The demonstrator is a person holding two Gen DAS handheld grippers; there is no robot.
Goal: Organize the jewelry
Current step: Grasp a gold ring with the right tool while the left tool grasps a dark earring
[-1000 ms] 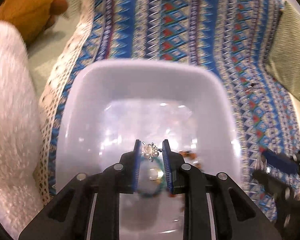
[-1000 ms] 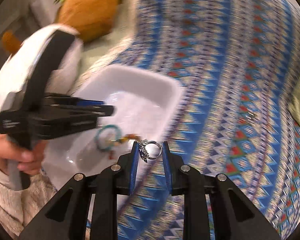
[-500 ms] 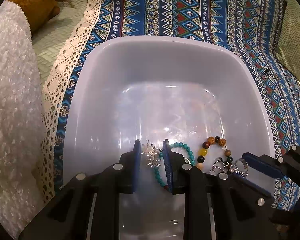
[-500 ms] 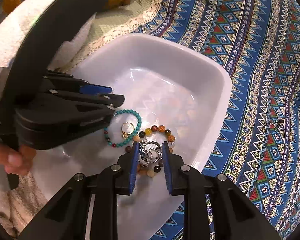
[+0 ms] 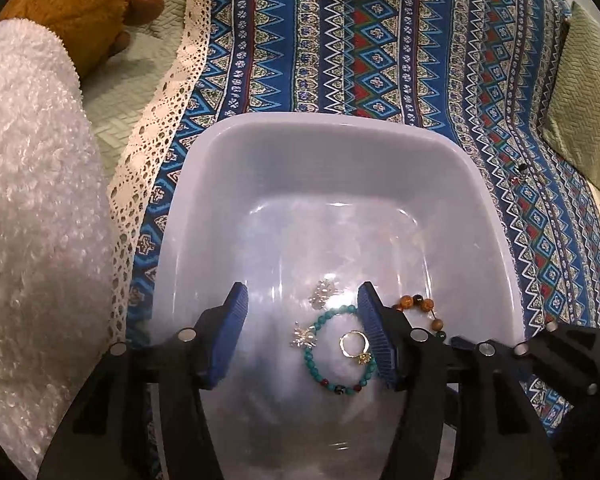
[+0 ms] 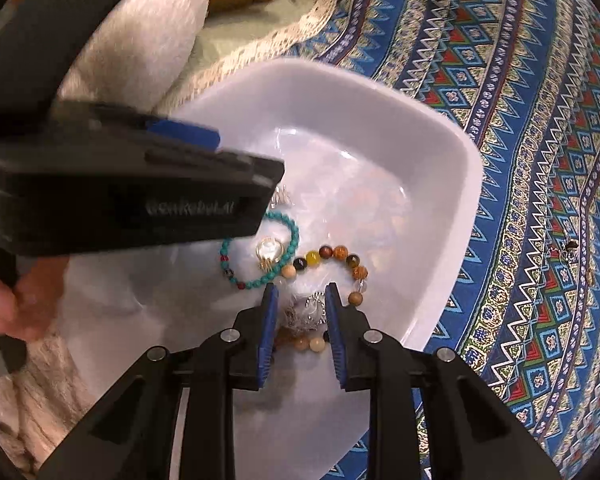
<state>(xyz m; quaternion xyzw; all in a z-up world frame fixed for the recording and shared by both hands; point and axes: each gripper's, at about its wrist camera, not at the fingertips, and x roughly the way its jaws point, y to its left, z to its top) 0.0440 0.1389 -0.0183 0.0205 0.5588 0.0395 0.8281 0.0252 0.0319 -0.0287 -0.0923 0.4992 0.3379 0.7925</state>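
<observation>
- The left wrist view shows the left gripper (image 5: 302, 316) with its blue-padded jaws wide apart and holding nothing, above the white square plastic basin (image 5: 340, 136); a small silver flower-shaped brooch (image 5: 305, 335) lies loose on the basin floor between them
- Only the right wrist view shows the right gripper (image 6: 298, 312) with jaws apart by a narrow gap around a silver ring with a crusted top (image 6: 310, 310); whether the pads press on it cannot be told
- Blurred pale lettering runs along the side of the left gripper in the right wrist view; it cannot be read
- Inside the basin lie a turquoise bead bracelet (image 5: 340, 350), a thin gold ring (image 5: 354, 346) within its loop, a second pale silver cluster (image 5: 324, 292) further in, and a bracelet of amber, brown and yellow round beads (image 6: 332, 256)
- The basin sits on a blue, red and cream patterned cloth with a lace edge (image 5: 380, 40), near a brown plush toy (image 5: 72, 8)
</observation>
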